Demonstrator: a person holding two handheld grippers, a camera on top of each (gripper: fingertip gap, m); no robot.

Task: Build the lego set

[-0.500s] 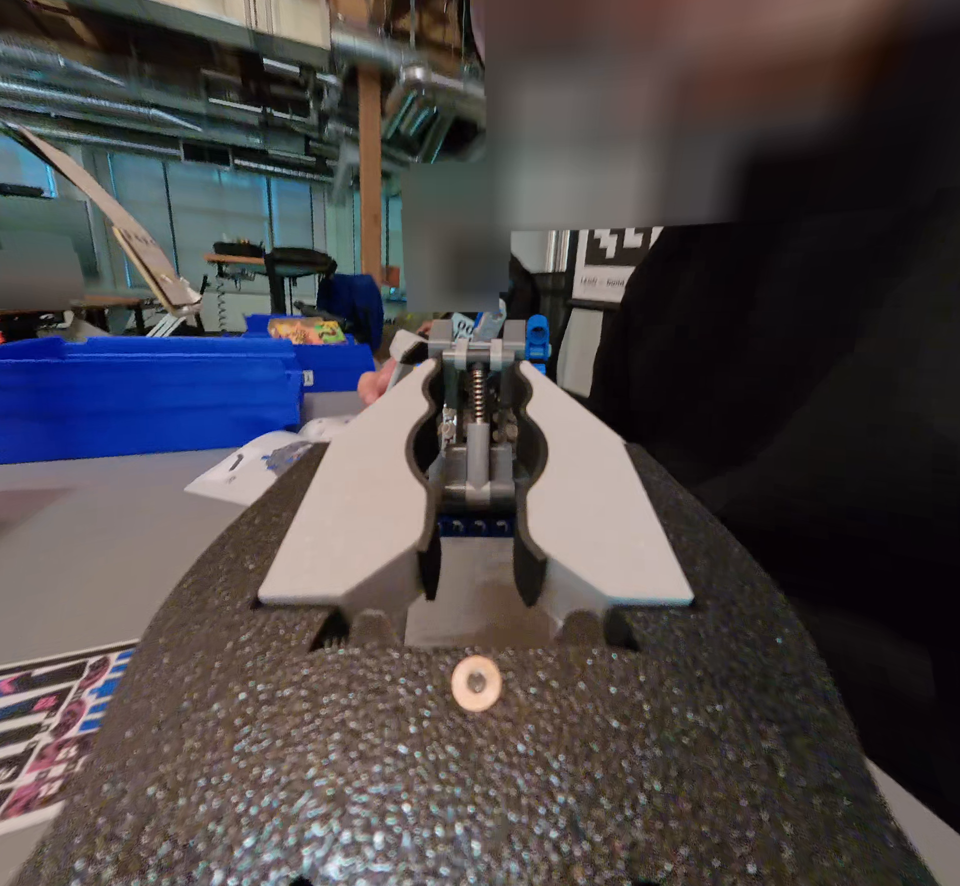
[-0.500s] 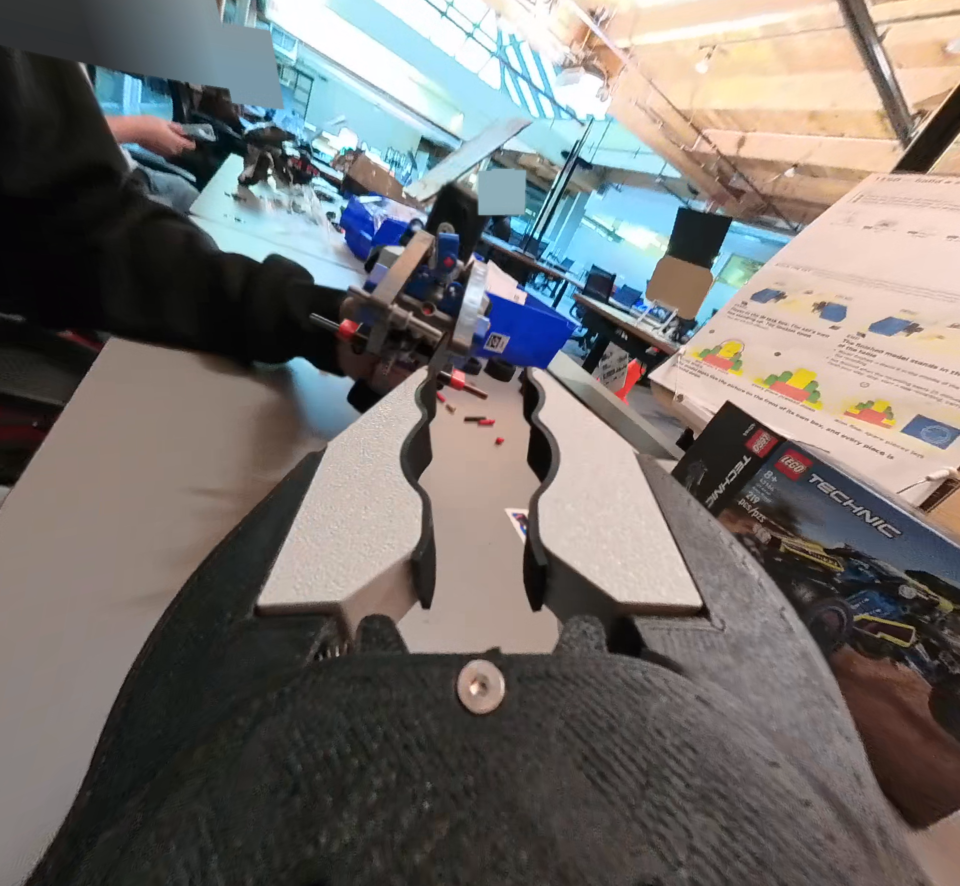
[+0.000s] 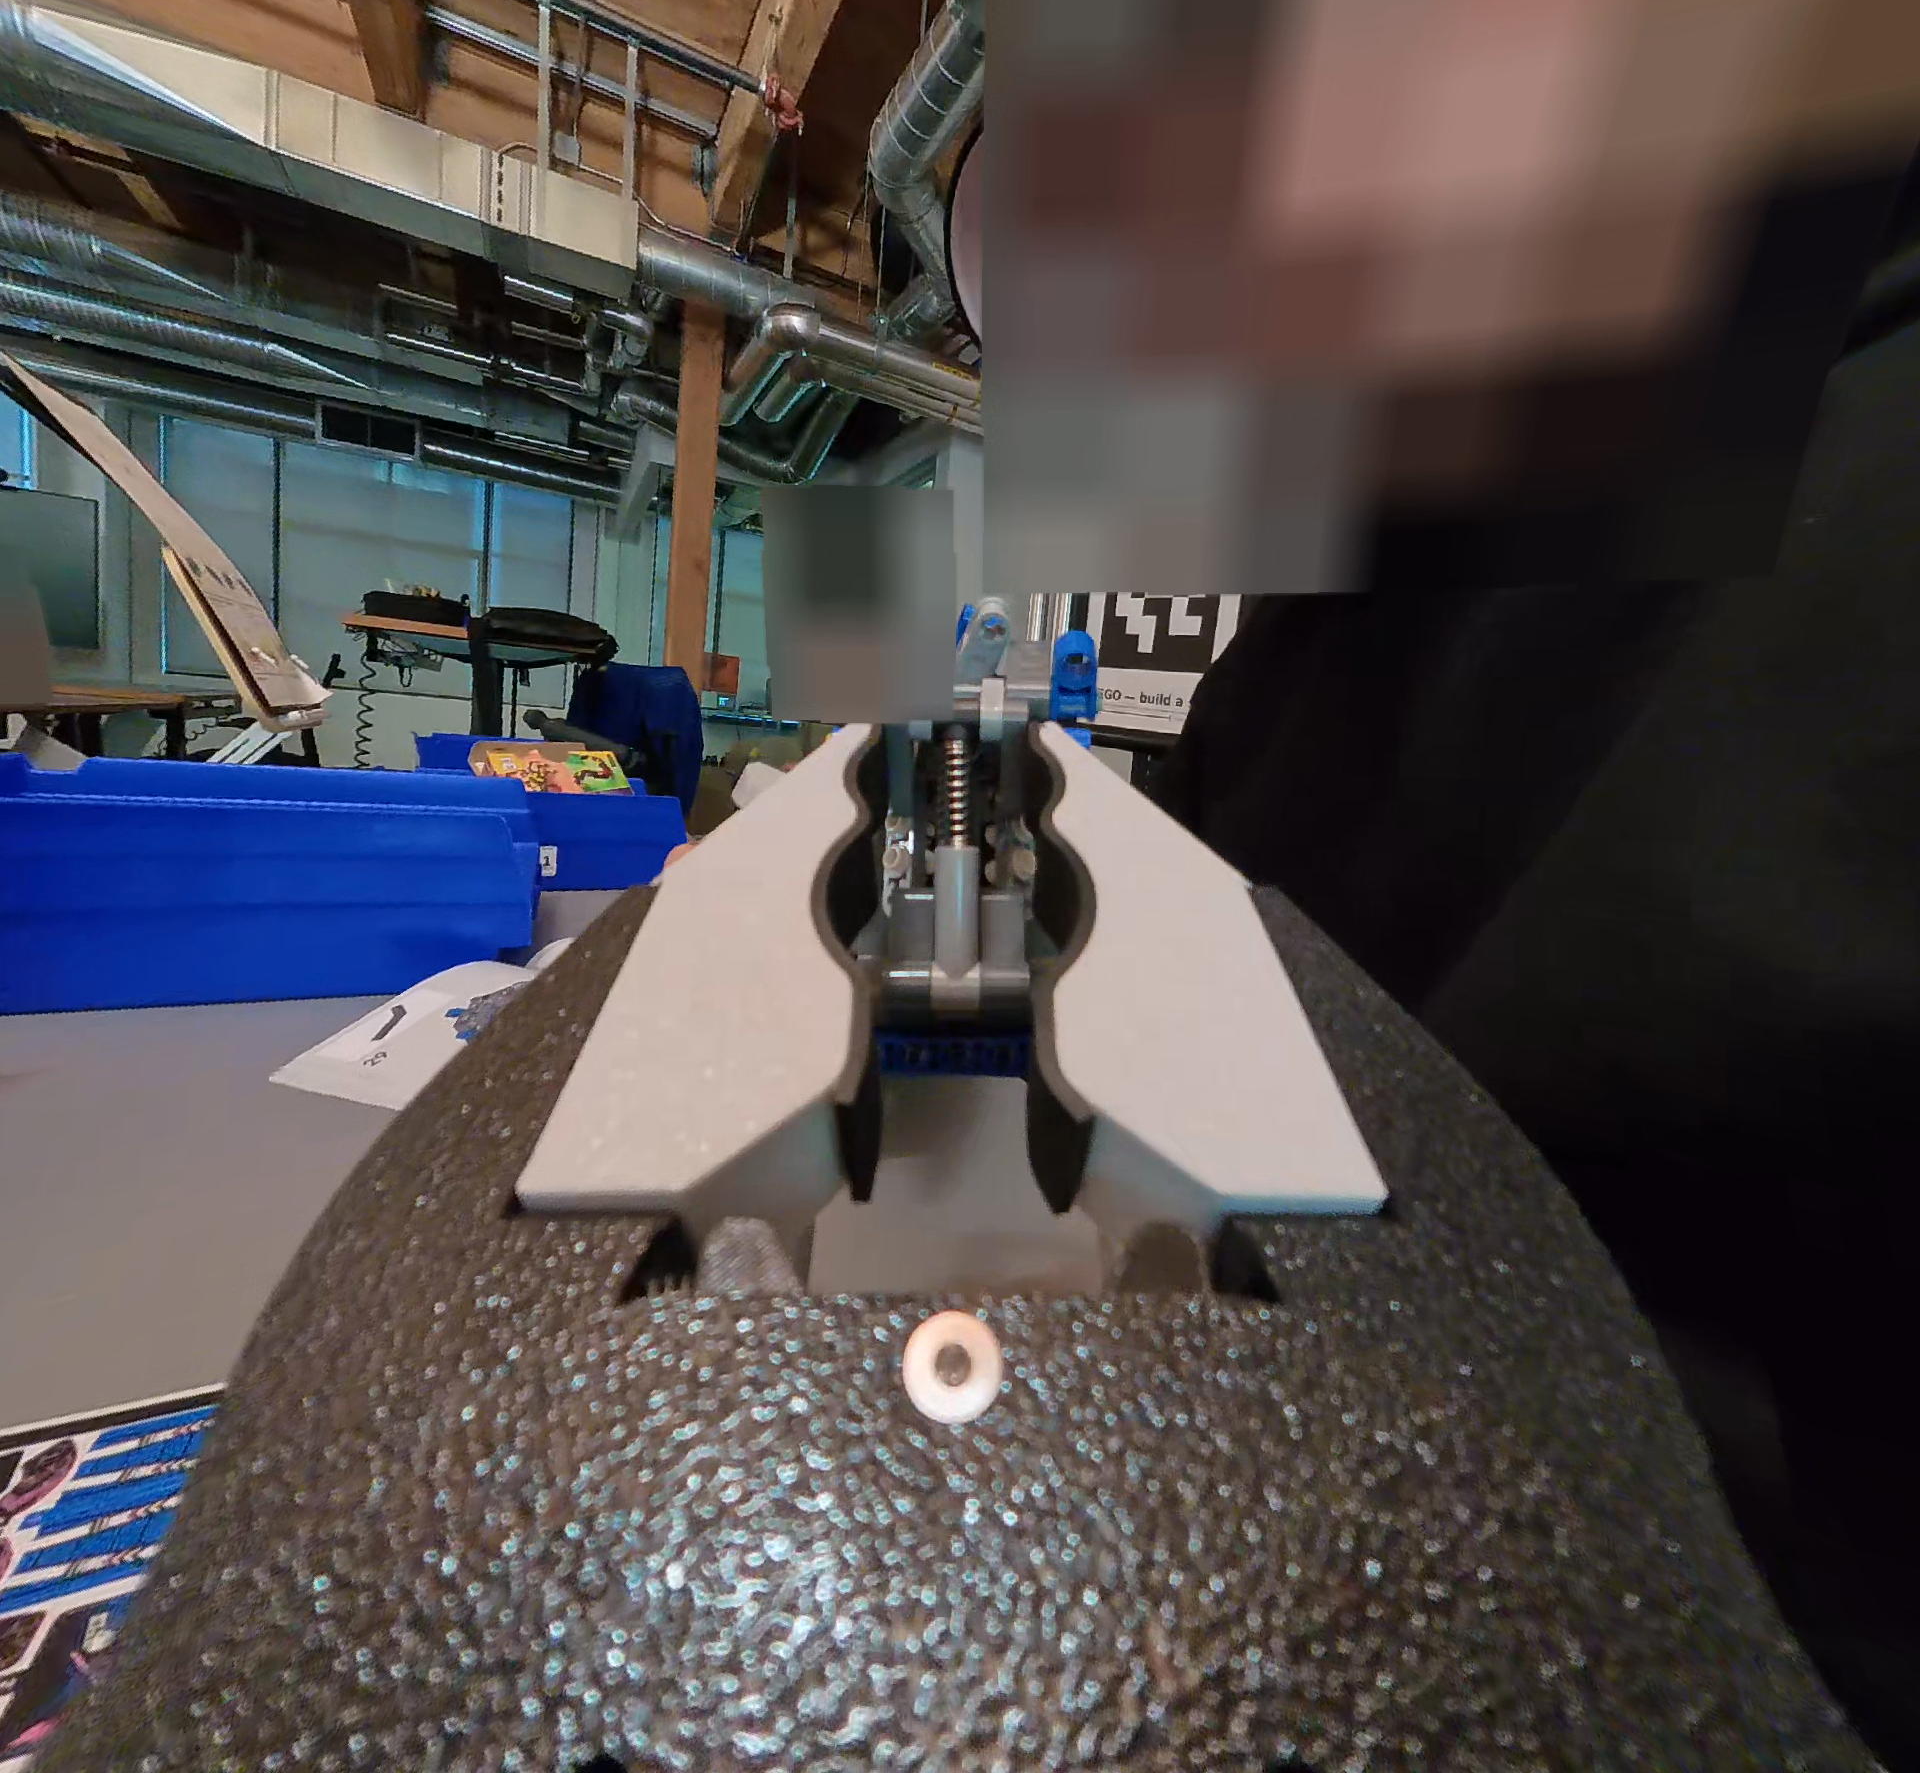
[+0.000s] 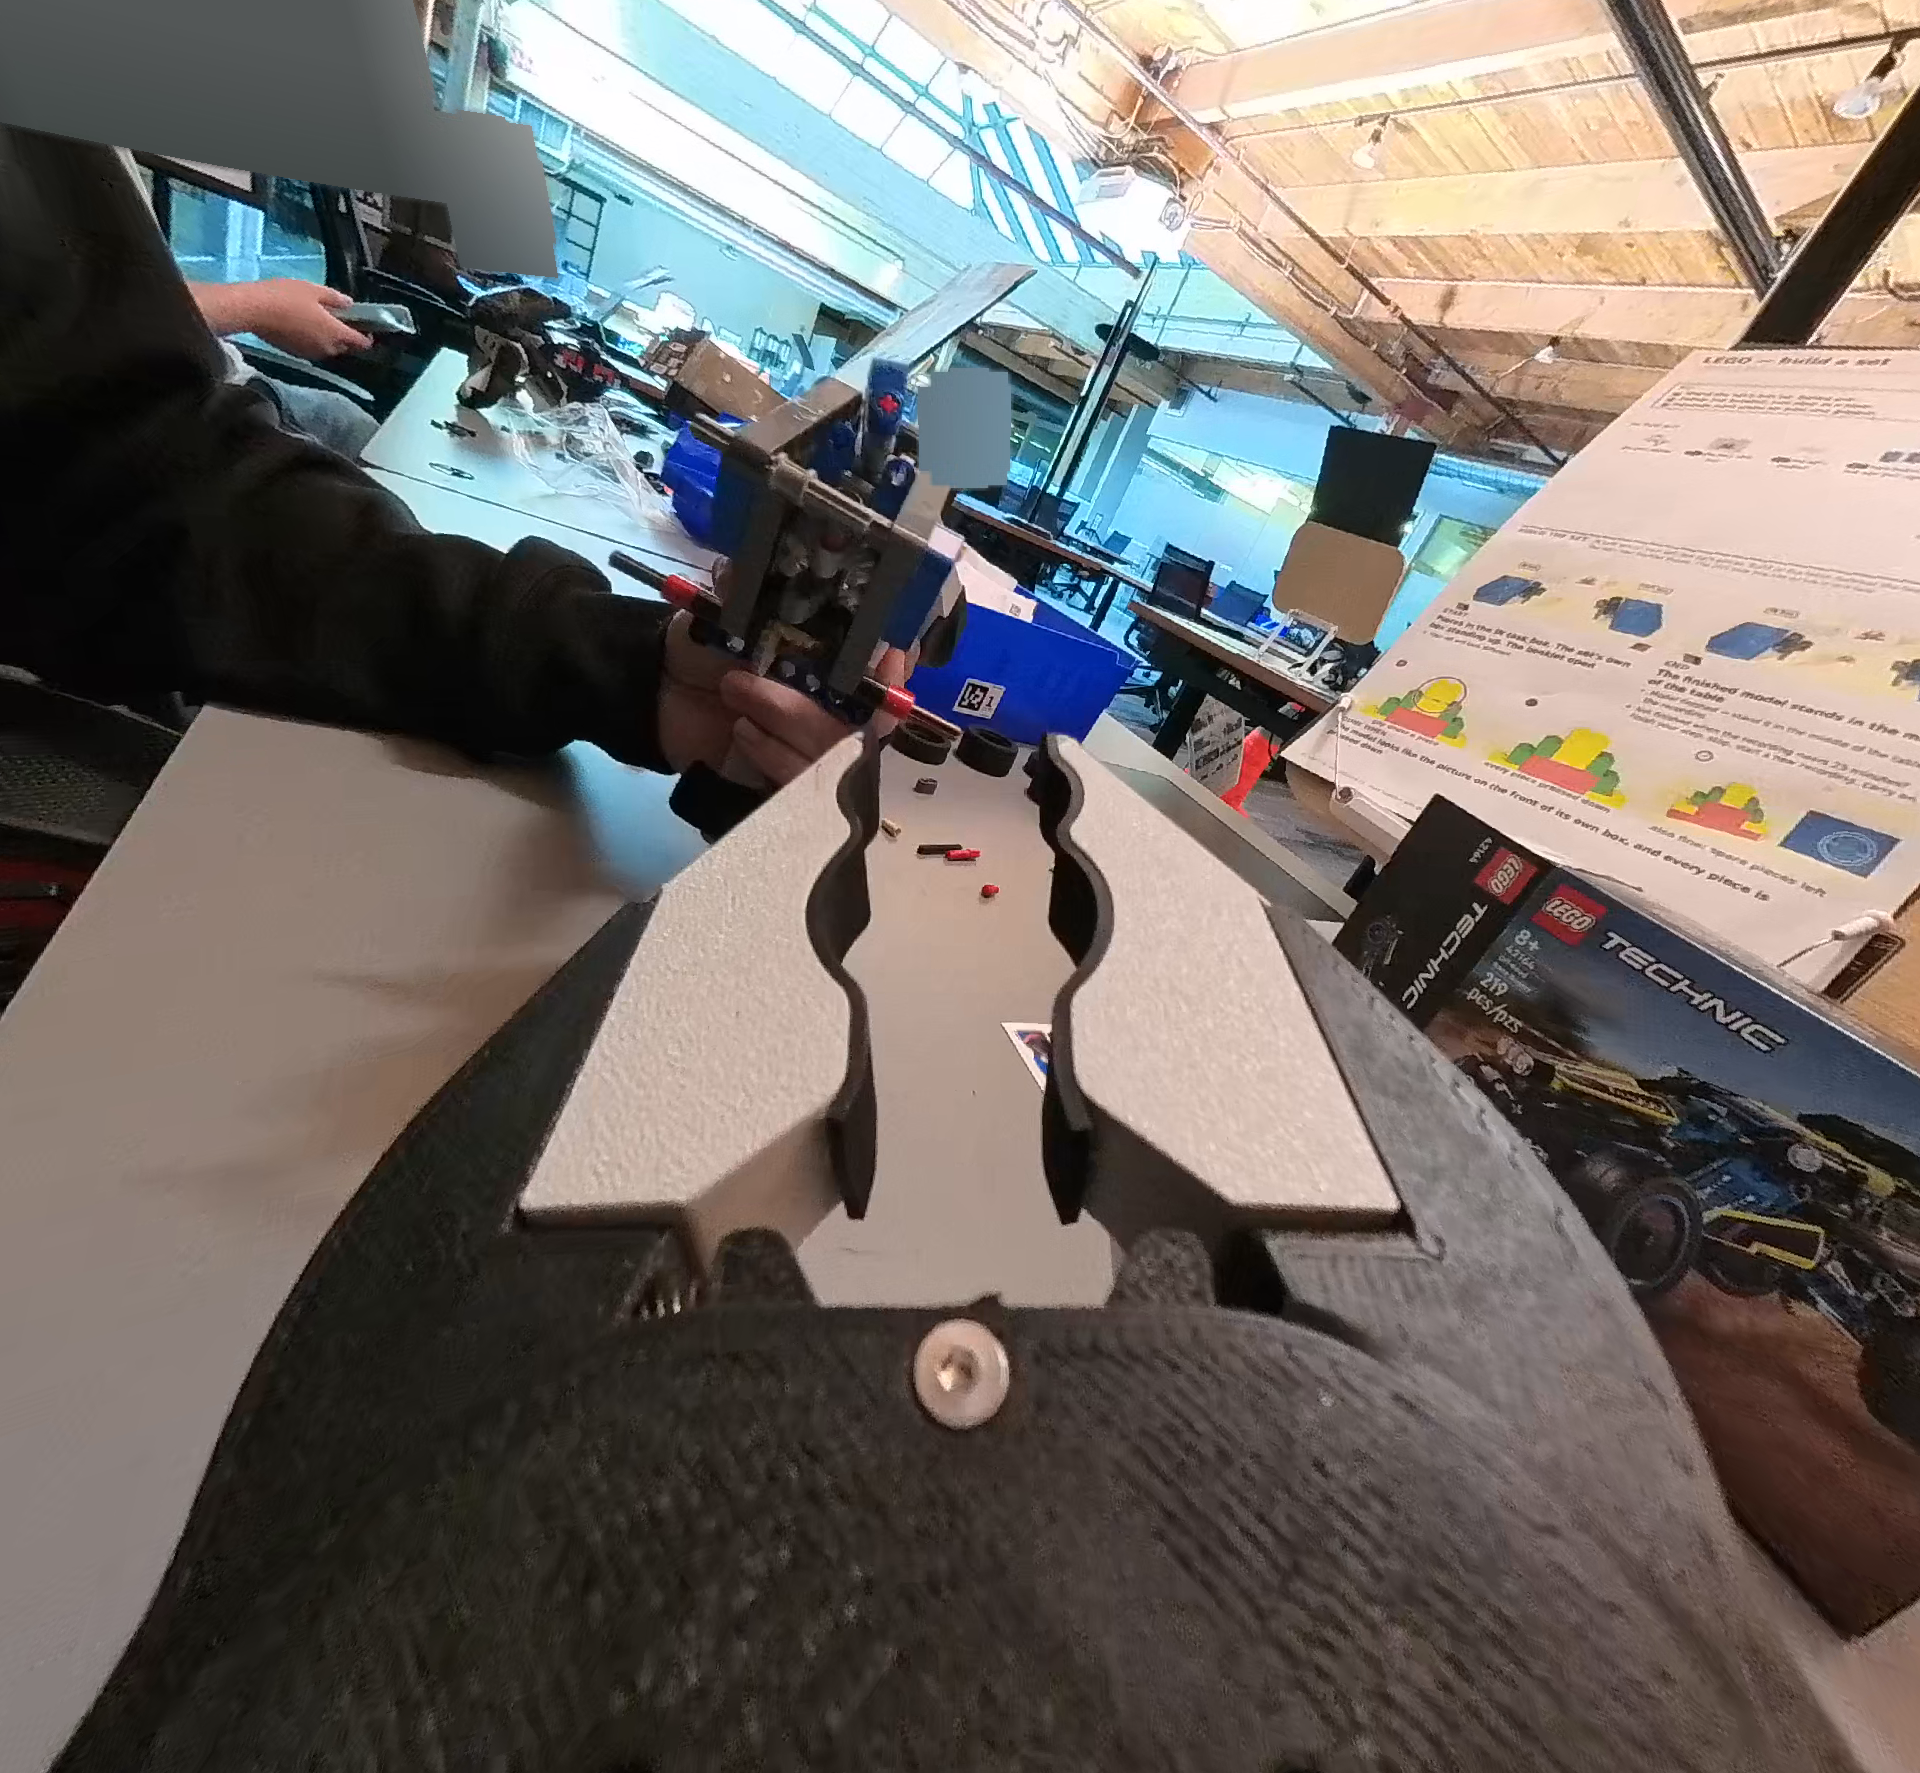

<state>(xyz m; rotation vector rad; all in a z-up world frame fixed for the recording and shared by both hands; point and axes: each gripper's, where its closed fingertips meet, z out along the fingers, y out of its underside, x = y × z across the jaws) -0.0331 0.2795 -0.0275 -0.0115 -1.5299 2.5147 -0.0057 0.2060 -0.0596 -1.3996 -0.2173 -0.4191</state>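
In the left wrist view, your left tool (image 3: 954,736) is clamped on the grey and blue lego model (image 3: 956,902): both grey fingers (image 3: 727,975) press against its sides, with the coil spring and grey frame standing upright in the gap between them and a blue strip at the base. The model is held up off the bench (image 3: 156,1152). To the left, blue bins (image 3: 260,871) stand along the far edge of the bench, an open instruction booklet (image 3: 416,1037) lies just in front of them, and a sticker sheet (image 3: 73,1536) sits at the near left corner.

In the right wrist view, your right tool (image 4: 956,747) is parted with nothing between its fingers (image 4: 727,996); bare bench shows through the gap. Beyond its tips, up and to the left, the model (image 4: 821,560) is lifted clear of the bench, with a hand (image 4: 748,715) beneath it and red-tipped axles sticking out of its sides. Small loose pieces (image 4: 951,853) and black tyres (image 4: 987,749) lie on the bench past the fingertips. The lego box (image 4: 1662,1079) stands at the right edge of the bench.
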